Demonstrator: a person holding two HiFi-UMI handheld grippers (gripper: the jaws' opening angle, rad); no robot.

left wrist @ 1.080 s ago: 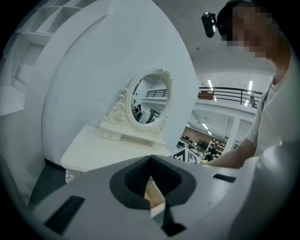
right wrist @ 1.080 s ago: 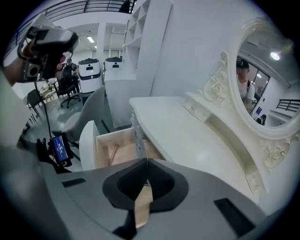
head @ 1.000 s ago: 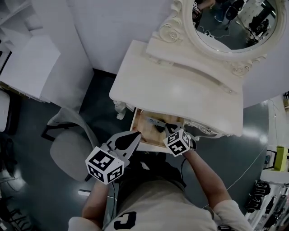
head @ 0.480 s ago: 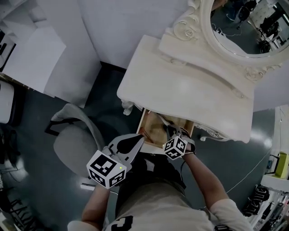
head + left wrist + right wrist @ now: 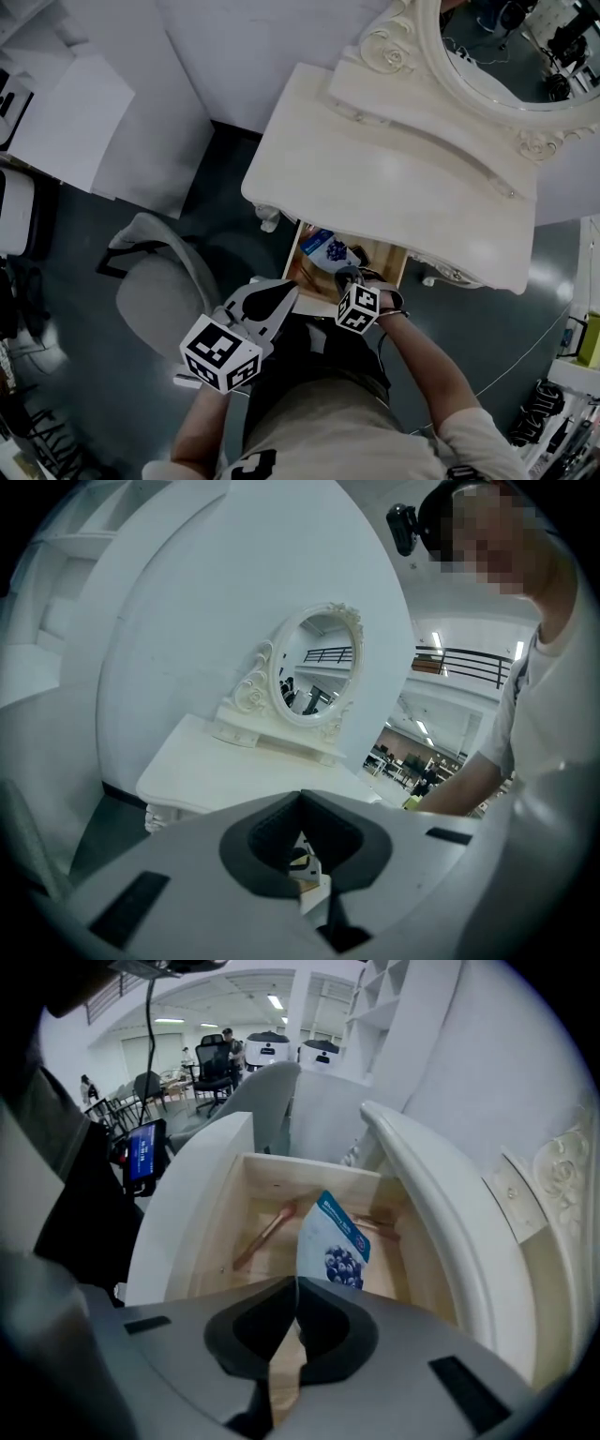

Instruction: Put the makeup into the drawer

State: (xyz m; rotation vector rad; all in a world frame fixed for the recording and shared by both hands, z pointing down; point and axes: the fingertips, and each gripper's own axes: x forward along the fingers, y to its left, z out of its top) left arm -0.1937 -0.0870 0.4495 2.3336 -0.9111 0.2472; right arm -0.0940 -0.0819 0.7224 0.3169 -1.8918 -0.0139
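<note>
The dressing table's wooden drawer (image 5: 304, 261) stands pulled out below the tabletop. My right gripper (image 5: 348, 278) points steeply down into it, shut on the lower edge of a white and blue makeup sachet (image 5: 329, 250) printed with blueberries. In the right gripper view the sachet (image 5: 334, 1245) stands up from the closed jaw tips of the right gripper (image 5: 298, 1282) over the drawer (image 5: 217, 1232) floor. A pink stick-like item (image 5: 266, 1232) lies on that floor. My left gripper (image 5: 285, 290) hovers at the drawer's front left corner, jaws together and empty; the left gripper (image 5: 300, 796) faces the table and mirror.
The cream dressing table top (image 5: 394, 192) overhangs the back of the drawer, with an oval mirror (image 5: 511, 52) behind it. A grey chair (image 5: 157, 298) stands left of the drawer. The person's body fills the space just in front of the drawer.
My right gripper has sunk into the drawer and rolled, carrying the sachet, whose blue print now shows inside. The left gripper has barely shifted.
</note>
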